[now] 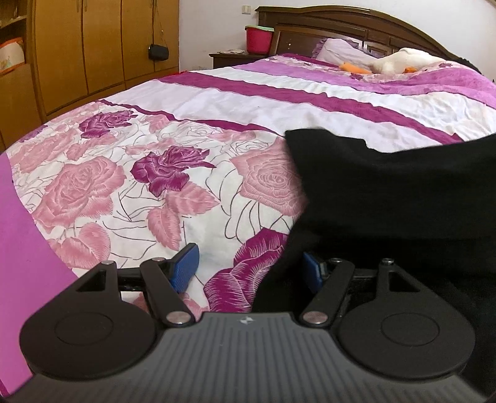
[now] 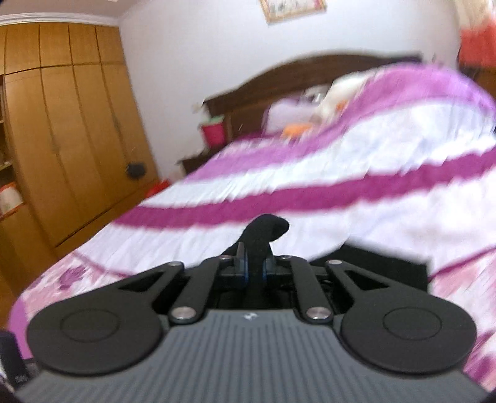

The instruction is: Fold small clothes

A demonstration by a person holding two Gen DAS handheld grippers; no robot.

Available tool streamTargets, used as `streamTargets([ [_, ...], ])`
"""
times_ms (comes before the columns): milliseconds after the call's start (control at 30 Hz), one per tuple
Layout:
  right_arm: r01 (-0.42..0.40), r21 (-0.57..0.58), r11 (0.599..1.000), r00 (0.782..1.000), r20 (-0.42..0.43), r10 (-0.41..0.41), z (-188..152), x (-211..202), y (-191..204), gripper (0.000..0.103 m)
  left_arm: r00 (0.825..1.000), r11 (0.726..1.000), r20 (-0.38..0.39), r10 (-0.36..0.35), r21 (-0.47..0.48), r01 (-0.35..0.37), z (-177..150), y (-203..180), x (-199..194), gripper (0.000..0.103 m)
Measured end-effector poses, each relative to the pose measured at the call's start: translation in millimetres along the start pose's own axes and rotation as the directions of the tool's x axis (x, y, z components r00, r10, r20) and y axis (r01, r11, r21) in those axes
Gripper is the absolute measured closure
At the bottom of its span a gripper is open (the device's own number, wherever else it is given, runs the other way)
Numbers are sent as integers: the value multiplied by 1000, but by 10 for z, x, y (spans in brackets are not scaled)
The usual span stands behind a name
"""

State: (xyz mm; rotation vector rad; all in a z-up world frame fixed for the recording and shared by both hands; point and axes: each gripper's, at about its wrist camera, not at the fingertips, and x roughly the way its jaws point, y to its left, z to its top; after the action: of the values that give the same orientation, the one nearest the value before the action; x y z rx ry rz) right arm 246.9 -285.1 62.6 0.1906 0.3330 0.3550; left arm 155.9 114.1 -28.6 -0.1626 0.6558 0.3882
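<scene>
**Mia:** What is close up?

**Ben:** The left gripper (image 1: 248, 268), black with blue ribbed pads. Its two fingers stand wide apart and hold nothing. The soft black cloth garment (image 1: 393, 201) lies on the bed on its right side and covers part of the right pad, so that pad is half hidden. The cloth runs off the right edge of the picture.

**Mia:** And the other one?

**Ben:** The right gripper (image 2: 254, 263) has its fingers squeezed tight on a bunched bit of the same black cloth, which pokes up like a little bump. More black cloth lies flat below, to the right.

**Mia:** What is under it all?

**Ben:** A crinkly bedspread with pink and purple roses and stripes (image 1: 173, 173).

**Mia:** Farther back?

**Ben:** A white fluffy soft toy with orange parts (image 1: 400, 63), a dark wooden headboard (image 1: 338, 23), a red tub (image 1: 259, 40) and a tall brown wooden wardrobe (image 1: 93, 52). The right view is very blurry, so far things there are hard to make out.
</scene>
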Motion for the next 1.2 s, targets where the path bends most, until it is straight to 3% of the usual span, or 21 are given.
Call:
streamTargets([
  [100,60,-8,998,998,-35,-60,-36,39,-197,92,1000,1000,2,10,14,-10,-10,-28,1,28],
  [233,138,-24,990,979,-146,-140,-370,260,-429,92,1000,1000,3,12,24,-13,-14,-36,2,28],
  [400,176,-7,984,953,-251,-172,-795,494,-562,90,1000,1000,-2,3,29,-3,-3,-25,-20,28],
  [600,195,-27,980,950,-244,-195,-762,377,-526,82,995,995,15,-98,-11,98,59,61,-280,28],
  [733,173,-10,985,971,-163,-172,-597,24,-462,82,984,989,95,-148,15,147,134,9,-497,28],
  [833,136,-29,990,977,-162,-139,-589,-116,-405,82,978,983,106,-177,55,172,212,-150,-498,28],
  [900,138,-56,989,971,-191,-147,-657,-91,-397,82,981,981,82,-176,92,168,226,-294,-392,28],
  [1033,213,-91,973,936,-266,-230,-915,99,-529,84,989,972,3,-145,186,141,124,-510,-85,28],
  [1200,197,4,980,951,-245,-190,-958,31,-652,83,992,972,10,-126,202,121,57,-482,-61,25],
])
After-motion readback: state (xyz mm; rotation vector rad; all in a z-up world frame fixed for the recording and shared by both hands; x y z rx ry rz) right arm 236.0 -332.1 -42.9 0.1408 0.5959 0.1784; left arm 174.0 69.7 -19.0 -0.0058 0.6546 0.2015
